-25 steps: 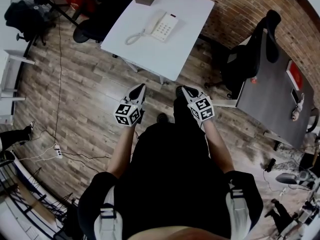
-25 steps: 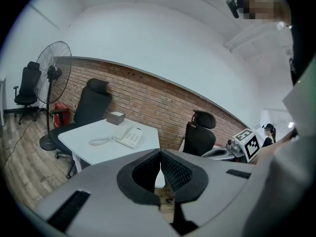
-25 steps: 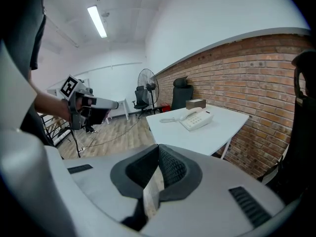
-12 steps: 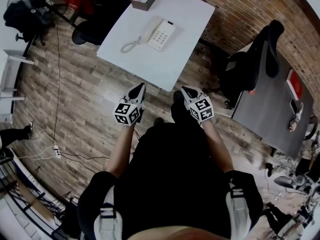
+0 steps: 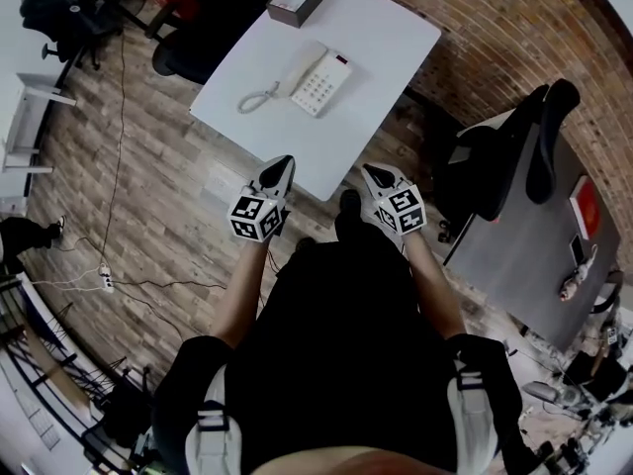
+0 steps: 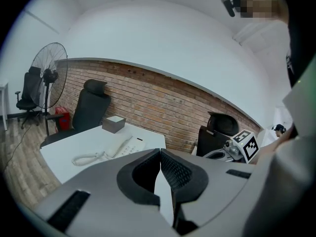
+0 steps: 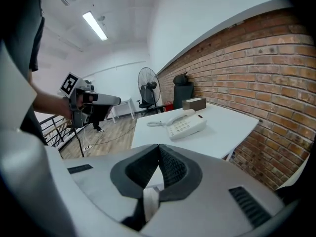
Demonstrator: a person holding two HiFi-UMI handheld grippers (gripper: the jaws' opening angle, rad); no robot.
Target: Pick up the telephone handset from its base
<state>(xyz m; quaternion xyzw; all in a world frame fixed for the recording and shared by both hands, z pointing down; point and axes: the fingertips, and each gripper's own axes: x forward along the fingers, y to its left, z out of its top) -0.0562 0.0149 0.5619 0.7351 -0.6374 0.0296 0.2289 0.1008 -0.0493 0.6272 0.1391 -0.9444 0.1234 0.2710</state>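
Note:
A cream telephone [image 5: 318, 80] sits on the white table [image 5: 386, 38], with its handset [image 5: 303, 67] resting on the base's left side and a coiled cord [image 5: 255, 99] trailing left. The phone also shows in the left gripper view [image 6: 121, 145] and the right gripper view [image 7: 186, 124]. My left gripper [image 5: 280, 166] is shut and empty, hovering just short of the table's near edge. My right gripper [image 5: 376, 175] is also shut and empty, beside the table's near corner. Both are well short of the phone.
A grey box [image 5: 297, 0] stands at the table's far end. A black office chair [image 5: 198, 47] is behind the table on the left, and another [image 5: 495, 146] stands by the grey desk [image 5: 534, 245] on the right. A brick wall [image 5: 495, 28] runs past the table; cables [image 5: 109, 280] lie on the wood floor.
Both grippers have moved forward together toward the table, whose near edge now lies right at their tips. The phone has not moved on the table. Both stay shut.

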